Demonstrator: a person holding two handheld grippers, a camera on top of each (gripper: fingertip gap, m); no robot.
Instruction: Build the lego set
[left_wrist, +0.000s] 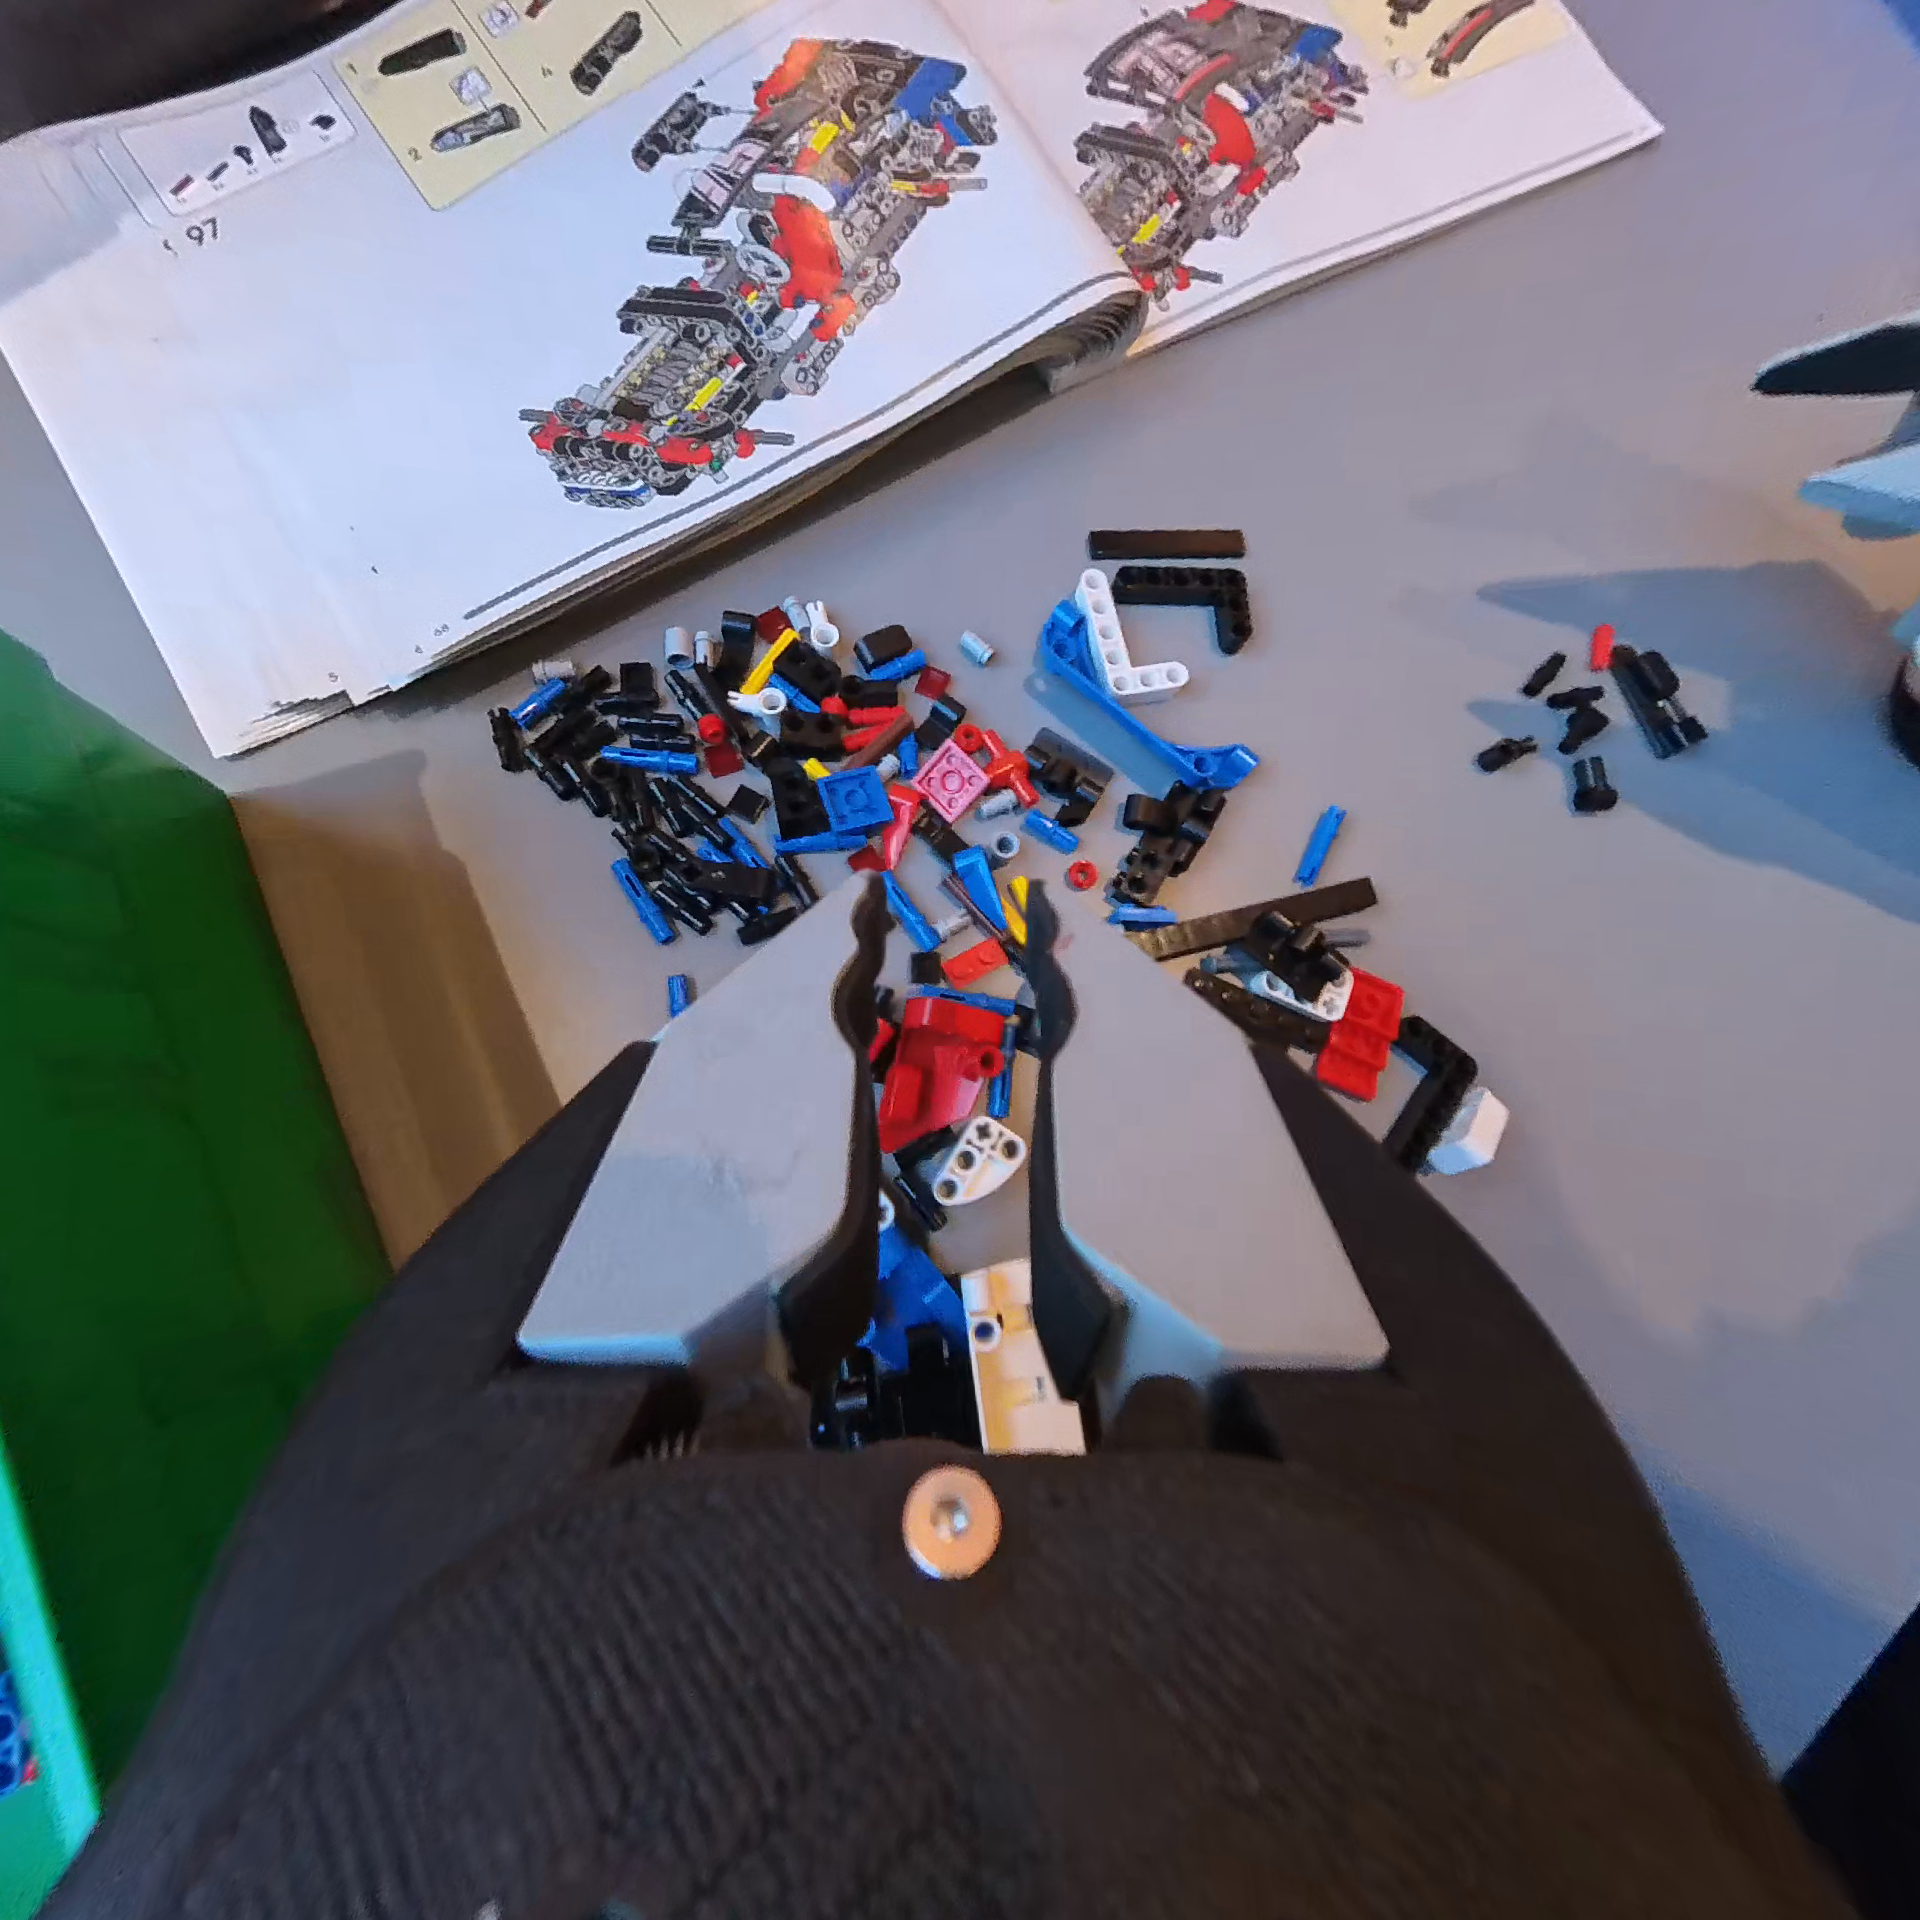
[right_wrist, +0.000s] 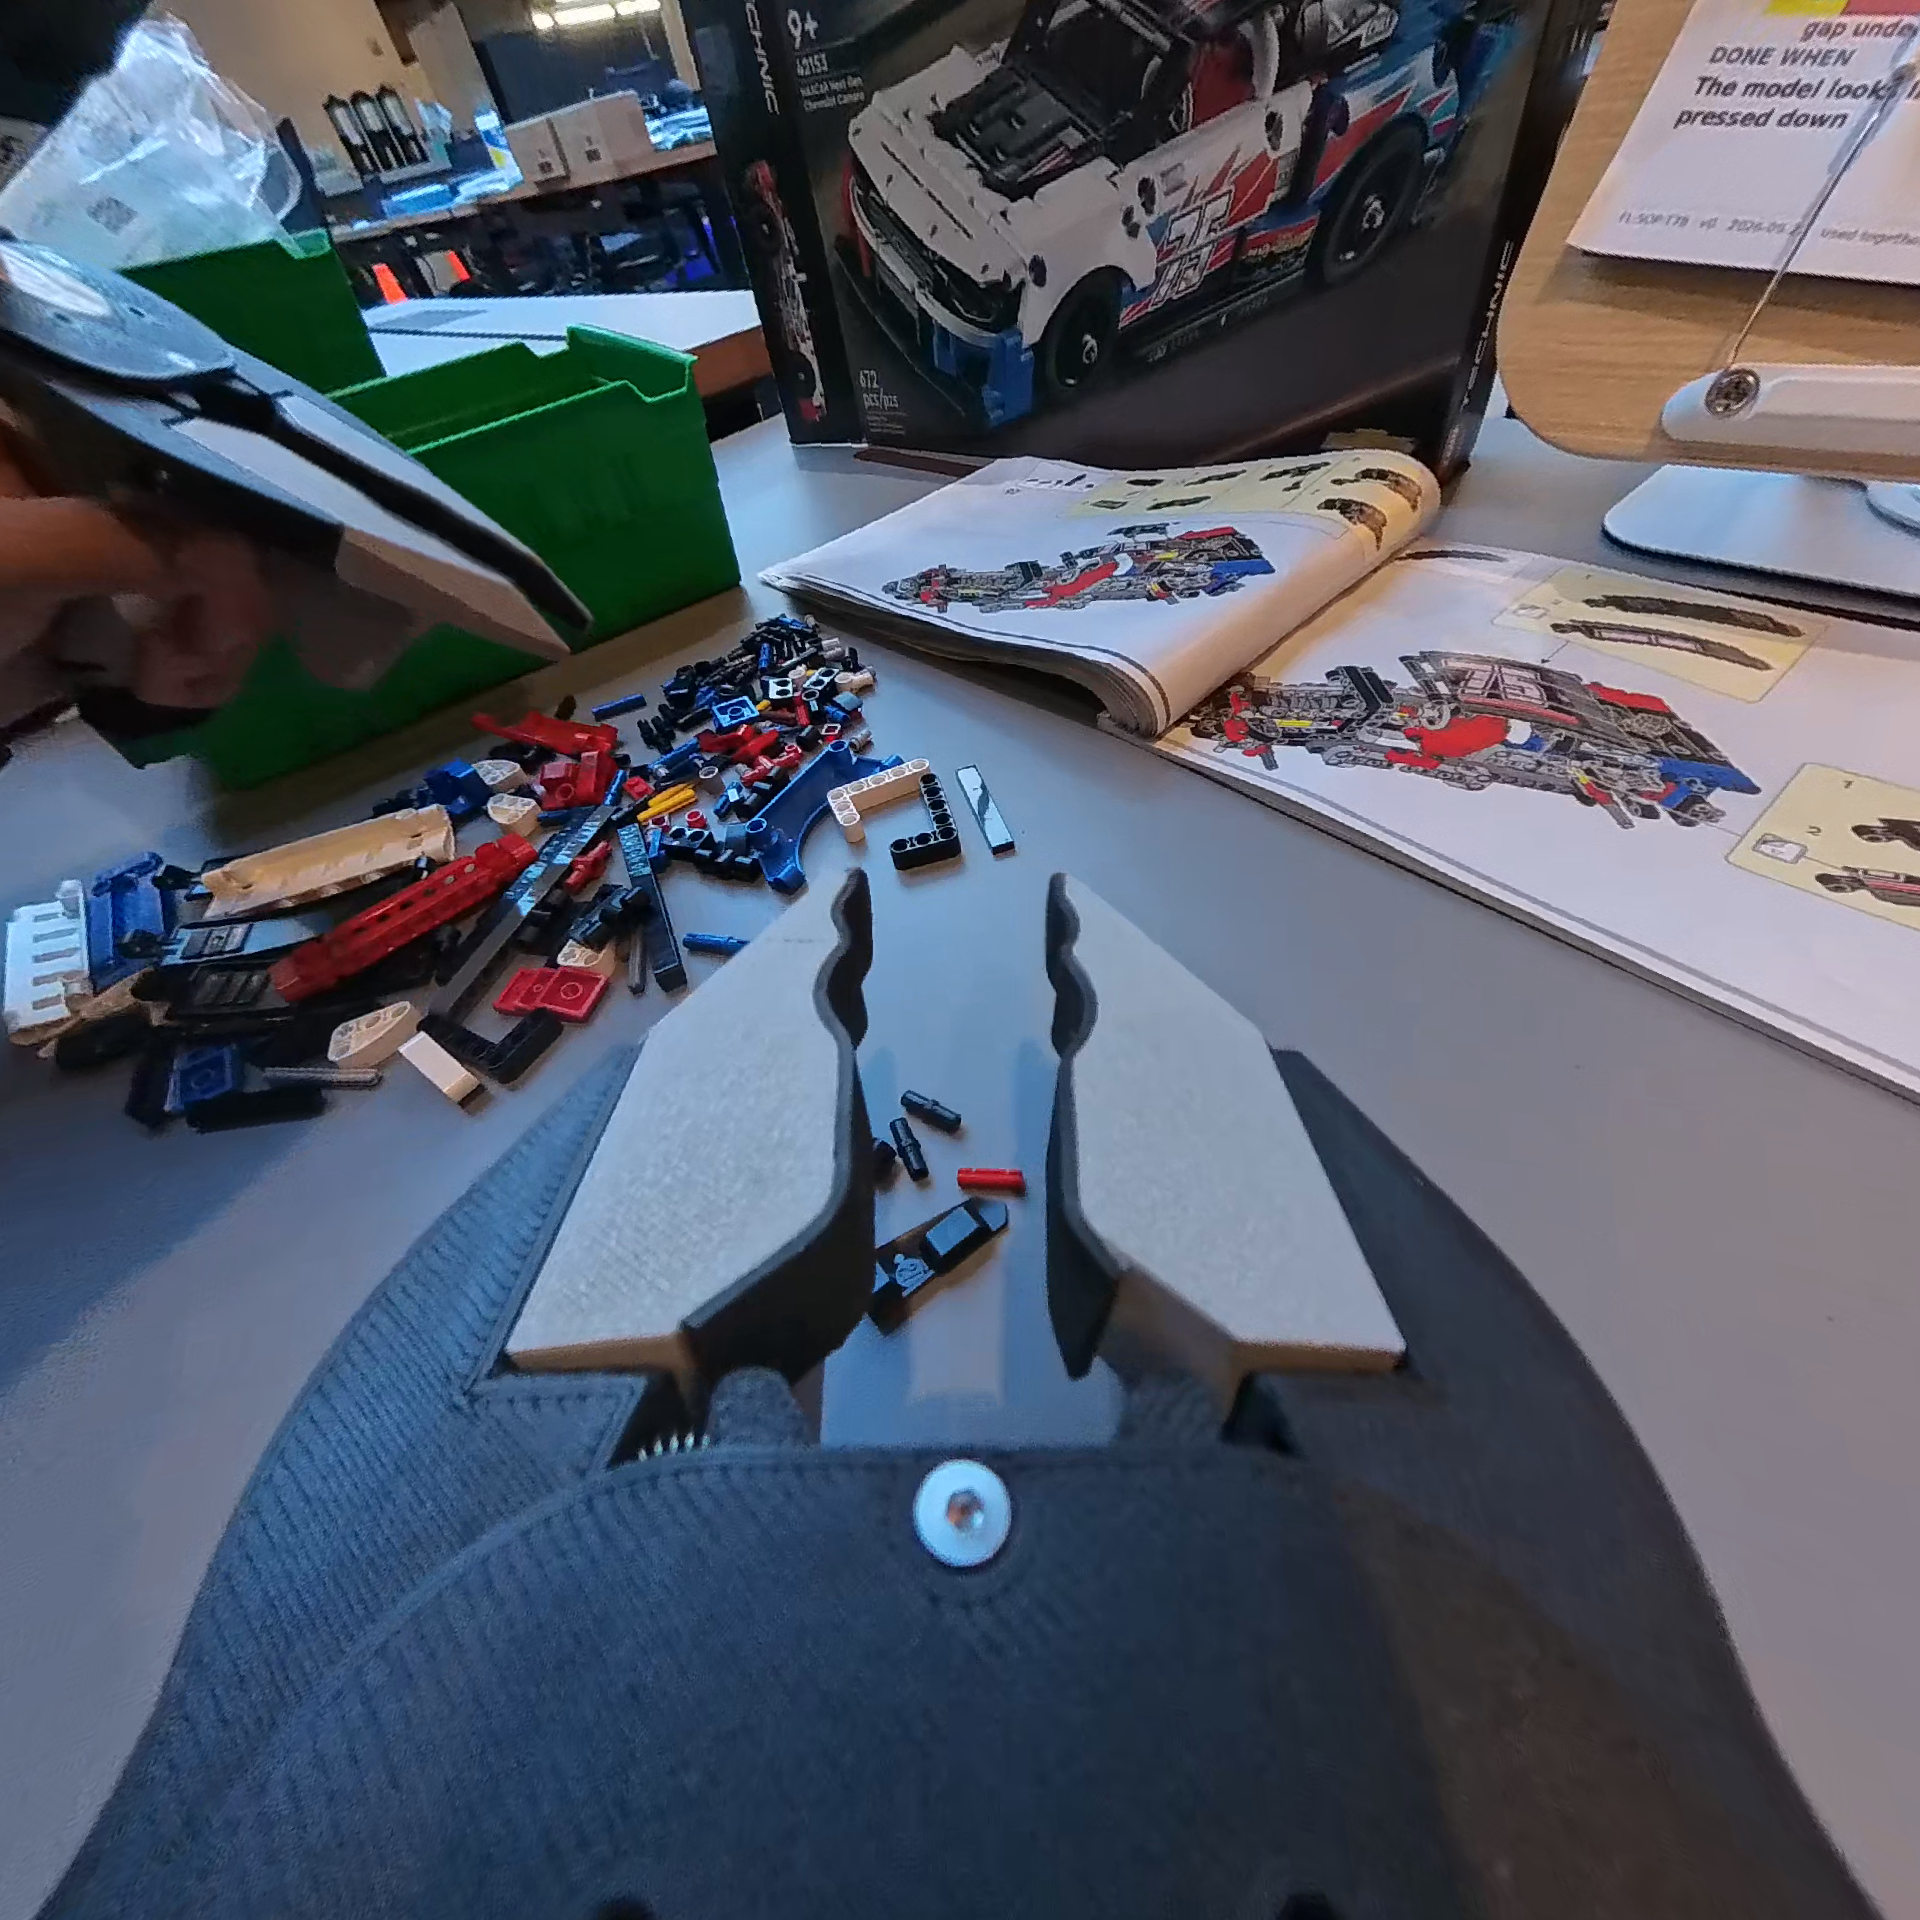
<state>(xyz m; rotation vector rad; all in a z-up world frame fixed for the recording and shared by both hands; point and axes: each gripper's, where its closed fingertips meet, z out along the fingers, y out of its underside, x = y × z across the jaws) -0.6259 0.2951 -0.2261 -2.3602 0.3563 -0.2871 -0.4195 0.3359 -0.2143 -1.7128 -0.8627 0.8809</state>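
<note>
A: Over the loose pile of Lego parts on the grey table, we are hovering the left gripper, its two fingers spread a little and pinching nothing.

B: And on our other side we are holding the right gripper low above a small separate group: black pins, one red pin and a small black assembly. Jaws parted there too, nothing between them.

A: The instruction booklet is lying open just beyond the pile, so we are checking the parts against the page, we judge.

B: We are likely sorting out the next piece. To do it well, we are wanting one part at a time, taken at the pile's edge where it is lying free, not from the tangle.

A: Agreed. The pins are tiny and round, so we are thinking they could roll or flick away if the fingers close off-centre.

B: So we are lining the fingertips square across the pin, coming down gently, then closing slowly.

A: The green bin and the set's box are standing behind, well clear of our working area.
</note>
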